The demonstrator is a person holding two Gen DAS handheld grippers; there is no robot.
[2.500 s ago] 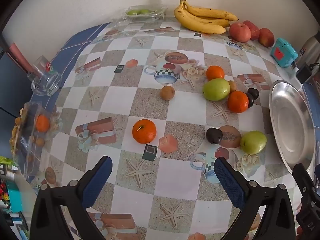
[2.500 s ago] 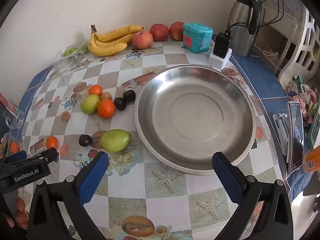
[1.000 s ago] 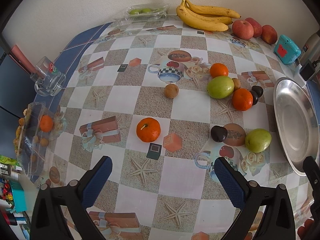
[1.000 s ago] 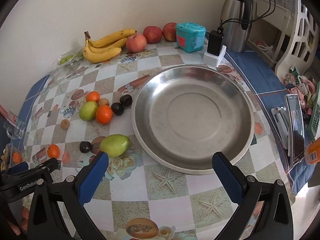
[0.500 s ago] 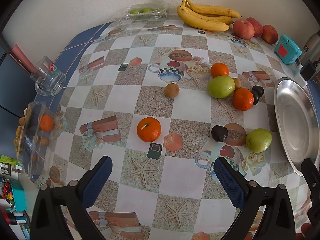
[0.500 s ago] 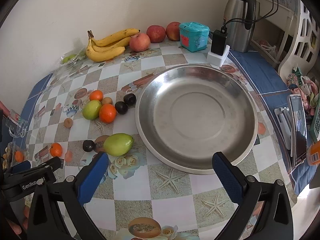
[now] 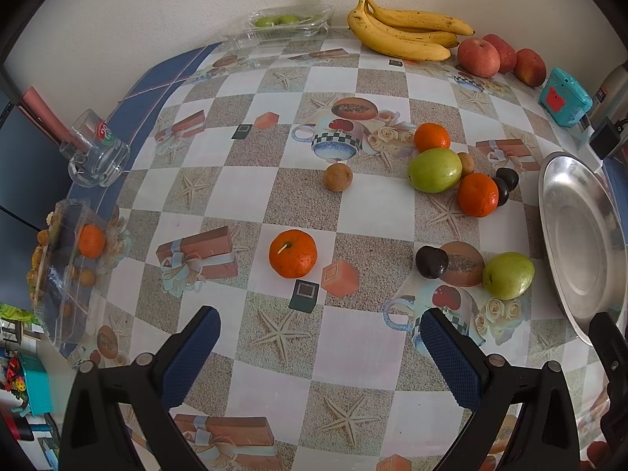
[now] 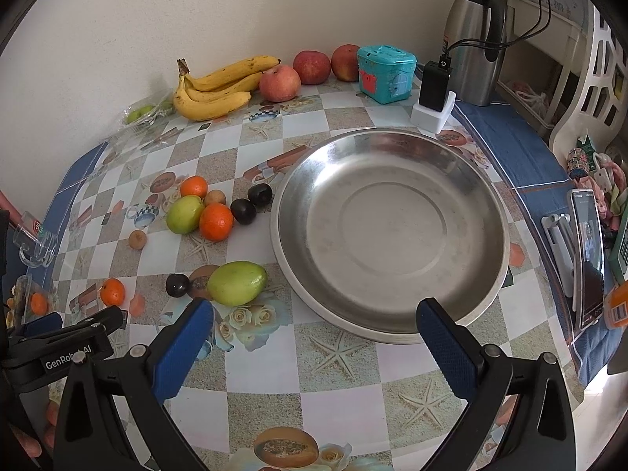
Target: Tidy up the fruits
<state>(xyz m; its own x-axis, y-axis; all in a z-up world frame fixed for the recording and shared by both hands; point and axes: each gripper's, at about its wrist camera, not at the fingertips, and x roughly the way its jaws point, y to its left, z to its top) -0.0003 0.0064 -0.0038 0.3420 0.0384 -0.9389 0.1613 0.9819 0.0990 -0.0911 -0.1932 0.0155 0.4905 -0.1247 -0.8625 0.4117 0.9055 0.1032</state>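
Both claws gape wide and empty above the table (image 7: 376,212). An orange (image 7: 293,253) sits just ahead of the left claw (image 7: 320,347); best straddled squarely, then carried right to the bare plate (image 8: 486,204).

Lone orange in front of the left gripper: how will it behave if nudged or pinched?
The lone orange looks round and sits free on the flat tablecloth, so a nudge likely rolls it. Its dimpled peel probably grips well. It seems firm, but squeezing hard may bruise it.
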